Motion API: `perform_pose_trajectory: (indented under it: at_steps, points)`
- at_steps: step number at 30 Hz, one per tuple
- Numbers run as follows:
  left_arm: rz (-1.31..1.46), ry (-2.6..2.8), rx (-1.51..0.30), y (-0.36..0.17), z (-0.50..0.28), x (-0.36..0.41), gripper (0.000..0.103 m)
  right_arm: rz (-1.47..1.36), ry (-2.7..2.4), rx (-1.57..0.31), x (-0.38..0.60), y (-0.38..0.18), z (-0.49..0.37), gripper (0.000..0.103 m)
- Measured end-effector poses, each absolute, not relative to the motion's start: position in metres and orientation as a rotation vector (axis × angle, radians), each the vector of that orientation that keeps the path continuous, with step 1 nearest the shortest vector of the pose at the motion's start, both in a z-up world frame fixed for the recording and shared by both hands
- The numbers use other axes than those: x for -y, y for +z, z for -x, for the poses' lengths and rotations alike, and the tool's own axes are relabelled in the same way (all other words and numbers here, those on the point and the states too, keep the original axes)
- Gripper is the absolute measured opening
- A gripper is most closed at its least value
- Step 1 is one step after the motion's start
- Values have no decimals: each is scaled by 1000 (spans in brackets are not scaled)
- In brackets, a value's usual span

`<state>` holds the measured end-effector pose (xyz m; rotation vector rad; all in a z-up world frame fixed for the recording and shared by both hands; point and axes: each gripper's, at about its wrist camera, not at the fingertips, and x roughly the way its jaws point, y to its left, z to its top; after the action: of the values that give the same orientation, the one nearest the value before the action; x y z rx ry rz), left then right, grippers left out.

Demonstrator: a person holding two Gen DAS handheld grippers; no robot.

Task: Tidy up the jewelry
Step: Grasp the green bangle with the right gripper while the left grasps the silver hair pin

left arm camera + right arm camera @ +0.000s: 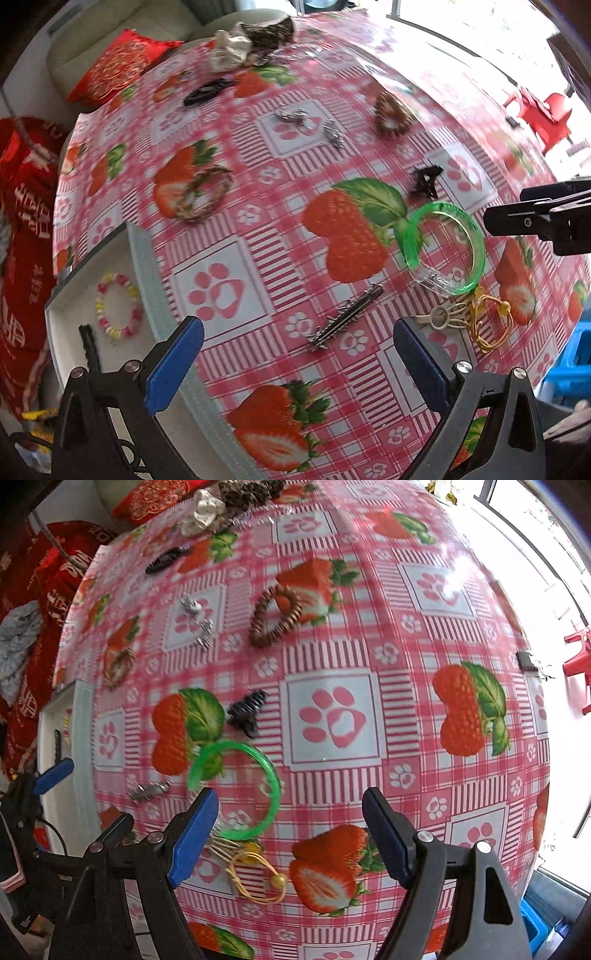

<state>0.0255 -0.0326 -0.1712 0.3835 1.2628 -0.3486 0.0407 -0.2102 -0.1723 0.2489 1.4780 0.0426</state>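
We have barely begun: only a bead bracelet (pixel 119 305) and a dark clip (pixel 89 347) lie in the white tray (pixel 146 280). The green bangle (pixel 445 248), silver clip (pixel 345 317) and other pieces are scattered on the table (pixel 258 206). Both the left tool (pixel 298 360) and the right tool (pixel 290 836) gape apart, empty.

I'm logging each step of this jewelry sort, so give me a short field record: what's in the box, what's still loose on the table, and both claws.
box: white tray at table edge, holding a pastel bead bracelet and a black clip
loose on tablecloth: green bangle, silver hair clip, yellow cord bracelet, black claw clip, brown spiral band
left claw: open, empty
right claw: open, empty
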Motion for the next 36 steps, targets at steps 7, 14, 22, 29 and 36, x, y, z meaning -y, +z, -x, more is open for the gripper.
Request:
perform_pose_trajectory:
  at_steps: [7,14,22,29,36]
  points:
    - [-410,-371,-1297,-192,-27,45,92,-177,49,-1499,207,-187,-38,82]
    - [-376,-373,-1331,-205,-32,45,92,-107,67,-1495,195,-198,-43,82]
    - [-325,-396,-1336,-204,-31,48,79,-35,68,-1495,182,-208,-48,82]
    - [-307,-418,-1326,-199,-26,55,48,50,71,-1487,171,-209,-44,68]
    - [-251,-415,-1340,-194,-29,54,29,87,105,-1468,159,-206,-43,45]
